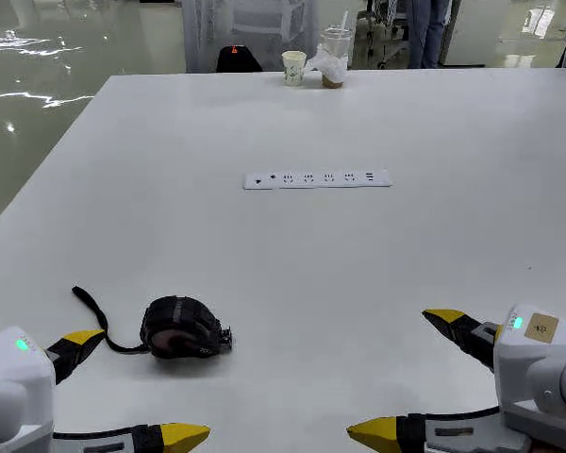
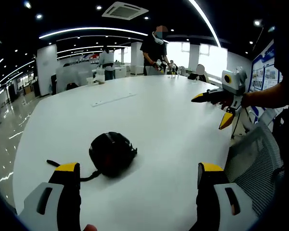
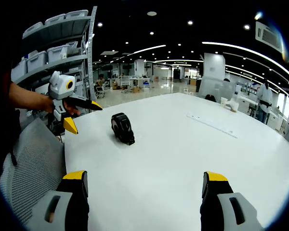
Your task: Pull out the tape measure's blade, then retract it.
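Note:
A black tape measure (image 1: 184,327) lies on the white table (image 1: 292,255) near its front edge, its blade in and a black wrist strap (image 1: 91,308) trailing to the left. My left gripper (image 1: 137,387) stands open just left of it and nearer to me, with nothing between the yellow-tipped jaws. In the left gripper view the tape measure (image 2: 111,153) sits just beyond the open left gripper (image 2: 138,167). My right gripper (image 1: 407,375) is open well to the right, apart from the tape. The right gripper view has the tape measure (image 3: 123,127) far ahead of the open right gripper (image 3: 145,175).
A white power strip (image 1: 317,178) lies across the middle of the table. At the far edge stand a paper cup (image 1: 293,67) and a plastic cup (image 1: 335,57). A grey mesh chair (image 2: 260,159) is by the near edge. A person (image 2: 156,48) stands beyond the table.

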The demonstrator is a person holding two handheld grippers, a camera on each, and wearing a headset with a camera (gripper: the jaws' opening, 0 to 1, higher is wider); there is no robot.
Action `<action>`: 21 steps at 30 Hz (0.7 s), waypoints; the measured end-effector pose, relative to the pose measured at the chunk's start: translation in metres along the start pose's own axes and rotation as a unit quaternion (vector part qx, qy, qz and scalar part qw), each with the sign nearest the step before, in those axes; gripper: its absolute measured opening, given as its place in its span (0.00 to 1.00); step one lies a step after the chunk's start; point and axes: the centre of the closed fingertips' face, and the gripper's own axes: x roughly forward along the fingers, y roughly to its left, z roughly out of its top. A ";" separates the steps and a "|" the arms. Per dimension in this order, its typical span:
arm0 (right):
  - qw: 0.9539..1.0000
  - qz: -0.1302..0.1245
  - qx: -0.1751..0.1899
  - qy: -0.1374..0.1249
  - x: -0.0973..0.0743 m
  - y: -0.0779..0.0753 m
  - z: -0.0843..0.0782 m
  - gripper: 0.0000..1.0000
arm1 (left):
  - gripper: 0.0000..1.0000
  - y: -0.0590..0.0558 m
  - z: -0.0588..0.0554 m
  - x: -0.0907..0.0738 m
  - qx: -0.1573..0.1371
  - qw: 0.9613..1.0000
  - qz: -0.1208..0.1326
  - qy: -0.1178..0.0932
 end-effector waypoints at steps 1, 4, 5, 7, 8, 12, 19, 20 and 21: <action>1.000 0.003 -0.002 0.001 0.001 -0.001 0.000 0.99 | 0.99 0.001 0.000 0.000 0.002 1.000 -0.001 0.001; 1.000 0.009 -0.010 0.006 0.004 -0.003 0.000 0.99 | 0.99 0.004 0.001 0.002 0.005 1.000 -0.003 0.004; 1.000 0.010 -0.011 0.007 0.005 -0.004 -0.001 0.99 | 0.99 0.005 0.001 0.002 0.005 1.000 -0.004 0.005; 1.000 0.016 -0.014 0.009 0.006 -0.005 0.000 0.96 | 0.99 0.007 0.000 0.003 0.007 1.000 -0.006 0.008; 1.000 0.018 -0.014 0.009 0.007 -0.006 0.000 0.95 | 0.99 0.008 0.000 0.004 0.009 1.000 -0.009 0.010; 0.999 0.027 -0.023 0.013 0.011 -0.007 0.000 0.95 | 0.99 0.010 0.000 0.007 0.011 1.000 -0.015 0.013; 0.998 0.040 -0.037 0.022 0.017 -0.011 -0.002 0.95 | 0.99 0.015 0.001 0.013 0.027 0.999 -0.031 0.024; 0.998 0.041 -0.038 0.023 0.018 -0.011 -0.002 0.95 | 0.99 0.016 0.001 0.014 0.028 0.999 -0.032 0.025; 0.998 0.044 -0.040 0.026 0.019 -0.011 -0.003 0.95 | 0.99 0.017 0.002 0.015 0.029 0.999 -0.034 0.026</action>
